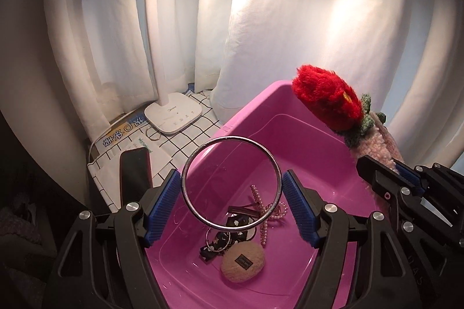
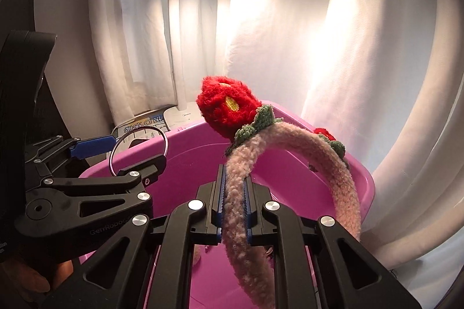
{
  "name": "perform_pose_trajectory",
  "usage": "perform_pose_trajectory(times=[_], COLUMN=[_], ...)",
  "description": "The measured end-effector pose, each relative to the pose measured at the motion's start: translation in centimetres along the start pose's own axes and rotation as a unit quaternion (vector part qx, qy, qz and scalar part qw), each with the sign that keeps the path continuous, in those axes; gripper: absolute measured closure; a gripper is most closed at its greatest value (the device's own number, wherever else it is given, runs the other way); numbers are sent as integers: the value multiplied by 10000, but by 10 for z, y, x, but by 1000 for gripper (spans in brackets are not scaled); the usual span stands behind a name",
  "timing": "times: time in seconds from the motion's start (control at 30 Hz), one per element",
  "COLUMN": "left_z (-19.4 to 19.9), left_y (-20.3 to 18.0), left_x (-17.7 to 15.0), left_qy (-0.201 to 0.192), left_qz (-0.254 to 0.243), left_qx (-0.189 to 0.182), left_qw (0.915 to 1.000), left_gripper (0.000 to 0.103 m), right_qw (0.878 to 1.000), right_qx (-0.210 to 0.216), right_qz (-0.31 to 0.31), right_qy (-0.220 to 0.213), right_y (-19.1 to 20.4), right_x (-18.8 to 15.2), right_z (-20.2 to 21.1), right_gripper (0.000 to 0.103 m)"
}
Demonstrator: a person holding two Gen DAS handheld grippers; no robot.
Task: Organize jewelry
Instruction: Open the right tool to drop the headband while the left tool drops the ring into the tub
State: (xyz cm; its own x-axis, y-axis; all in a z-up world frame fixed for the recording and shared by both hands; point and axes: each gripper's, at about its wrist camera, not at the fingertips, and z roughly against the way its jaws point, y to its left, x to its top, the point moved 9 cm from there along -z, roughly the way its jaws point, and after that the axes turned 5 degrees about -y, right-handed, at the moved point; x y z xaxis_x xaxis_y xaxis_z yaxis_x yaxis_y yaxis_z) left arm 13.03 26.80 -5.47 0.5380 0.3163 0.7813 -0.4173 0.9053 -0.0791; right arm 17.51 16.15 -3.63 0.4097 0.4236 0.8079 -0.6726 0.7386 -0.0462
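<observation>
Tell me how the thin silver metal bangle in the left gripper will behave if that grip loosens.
The thin silver metal bangle looks rigid and smooth, pinched only at its edges by the left gripper, so it would probably slip. Being round, it may roll after dropping into the pink plastic tub below.

Blue Chinese characters, partly legible as "进口" and "求", are printed on the cardboard box [image 1: 121,132] beside the lamp base [image 1: 173,115], which carries a faint, unreadable logo. "GenRobo…", cut off, is embossed on the left gripper [image 2: 136,148] body in the right wrist view.
</observation>
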Motion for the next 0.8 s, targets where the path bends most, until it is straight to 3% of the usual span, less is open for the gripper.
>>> perform_pose_trajectory(times=[0.03, 0.17, 0.2, 0.43, 0.8], left_z=[-2, -7, -8, -4, 3], left_y=[0, 7, 9, 8, 2], left_x=[0, -2, -3, -2, -7], left_qy=[31, 160, 182, 115, 243], left_qz=[-8, 174, 226, 152, 540], left_qx=[-8, -7, -16, 129, -78], left_qw=[10000, 9997, 9996, 9997, 9982], left_gripper=[32, 31, 27, 13, 7], right_qw=[10000, 9989, 9989, 9985, 9976], right_qx=[-4, -444, -440, -461, -525], right_qz=[17, 33, -60, -298, -462], right_qy=[15, -109, -177, -79, -18], right_y=[0, -12, -16, -26, -33], right_x=[0, 4, 5, 0, -18], right_z=[-3, -2, 1, 4, 28], right_gripper=[90, 44, 37, 37, 37])
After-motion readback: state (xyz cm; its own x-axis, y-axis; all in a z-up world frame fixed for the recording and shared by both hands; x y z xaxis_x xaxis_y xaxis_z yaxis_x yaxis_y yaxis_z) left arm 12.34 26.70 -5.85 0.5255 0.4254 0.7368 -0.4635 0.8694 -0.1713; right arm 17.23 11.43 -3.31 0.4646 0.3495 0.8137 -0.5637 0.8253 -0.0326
